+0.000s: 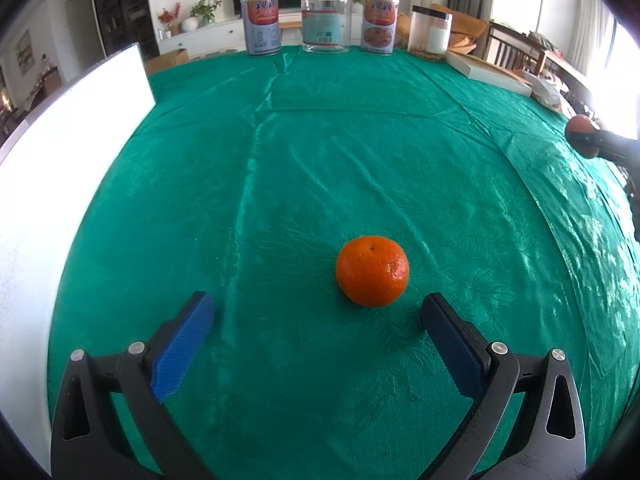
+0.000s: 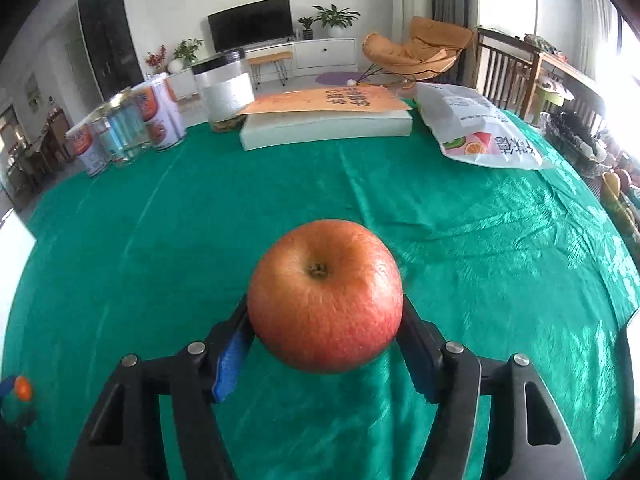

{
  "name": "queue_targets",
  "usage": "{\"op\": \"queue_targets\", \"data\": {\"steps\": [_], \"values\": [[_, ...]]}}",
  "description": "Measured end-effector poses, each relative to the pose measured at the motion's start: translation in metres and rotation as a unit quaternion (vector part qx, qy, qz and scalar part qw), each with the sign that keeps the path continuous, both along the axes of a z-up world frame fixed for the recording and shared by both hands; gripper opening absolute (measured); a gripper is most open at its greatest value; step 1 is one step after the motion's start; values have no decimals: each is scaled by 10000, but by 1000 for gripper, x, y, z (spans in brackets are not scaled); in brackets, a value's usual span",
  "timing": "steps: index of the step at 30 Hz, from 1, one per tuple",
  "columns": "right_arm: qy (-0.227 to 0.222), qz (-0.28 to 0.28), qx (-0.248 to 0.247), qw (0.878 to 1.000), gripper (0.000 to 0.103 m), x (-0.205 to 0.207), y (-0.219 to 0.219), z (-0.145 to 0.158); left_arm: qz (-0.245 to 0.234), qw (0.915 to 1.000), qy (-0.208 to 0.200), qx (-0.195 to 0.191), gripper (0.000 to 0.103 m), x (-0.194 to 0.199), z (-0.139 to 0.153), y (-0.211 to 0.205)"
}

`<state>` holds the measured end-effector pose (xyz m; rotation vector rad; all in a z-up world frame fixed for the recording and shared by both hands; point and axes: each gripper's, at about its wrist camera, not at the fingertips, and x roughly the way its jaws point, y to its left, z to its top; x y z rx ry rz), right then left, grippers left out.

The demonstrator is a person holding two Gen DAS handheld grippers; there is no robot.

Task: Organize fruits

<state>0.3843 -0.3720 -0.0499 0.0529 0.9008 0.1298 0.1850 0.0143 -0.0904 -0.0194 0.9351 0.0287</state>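
An orange [image 1: 372, 271] lies on the green tablecloth [image 1: 320, 140], just beyond the blue fingertips of my left gripper [image 1: 318, 304]. Its jaws stand wide open with nothing between them, and the orange sits slightly right of their centre line. In the right wrist view, my right gripper [image 2: 324, 308] is shut on a red apple [image 2: 325, 296], a pad pressing each side, with the apple held above the cloth. The same apple [image 1: 580, 124] and gripper show small at the far right edge of the left wrist view. The orange [image 2: 23, 388] appears tiny at the lower left of the right wrist view.
Two tins [image 1: 262, 26] and a glass jar [image 1: 326, 20] stand along the table's far edge, next to a black-lidded jar [image 1: 430, 32]. A flat white box [image 2: 326, 126] and a white snack bag [image 2: 476, 128] lie at the back right. A white board [image 1: 60, 168] borders the left.
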Motion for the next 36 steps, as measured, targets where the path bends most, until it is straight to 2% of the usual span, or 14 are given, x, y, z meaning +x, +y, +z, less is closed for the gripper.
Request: {"op": "queue_targets", "data": {"steps": [7,11,14,16,19,24,27,29,30,33,36], "values": [[157,1049,200,9942,67,-122,76,-2,1,10000,1,3,103,0,0,0],[104,1278,25,9917,67,-168,117,-19,1,10000,1,-3,103,0,0,0],[-67,1071,-103,9942,70,-182,129,-28,-5,10000,2,-15,103,1,0,0],[-29,879,-104,9961,88,-187,127,-30,-44,10000,1,-31,102,-1,0,1],[59,539,103,9985,95,-197,112,-31,-432,9990,93,-63,102,-10,2,-3],[52,336,347,9988,97,-210,89,-31,-677,9968,30,-428,100,-20,13,-7],[134,429,538,9975,97,-205,87,-28,-821,9965,-94,-135,99,-12,24,-20],[119,588,458,9972,97,-201,92,-21,-838,9964,-86,126,87,-5,26,-26],[100,686,407,9968,97,-198,95,-17,-826,9964,7,210,74,1,25,-29],[104,939,184,9954,97,-186,106,-8,-690,9972,215,190,63,10,17,-27],[132,1053,-140,9943,94,-172,118,-7,-584,9981,202,-40,31,10,13,-24]]}}
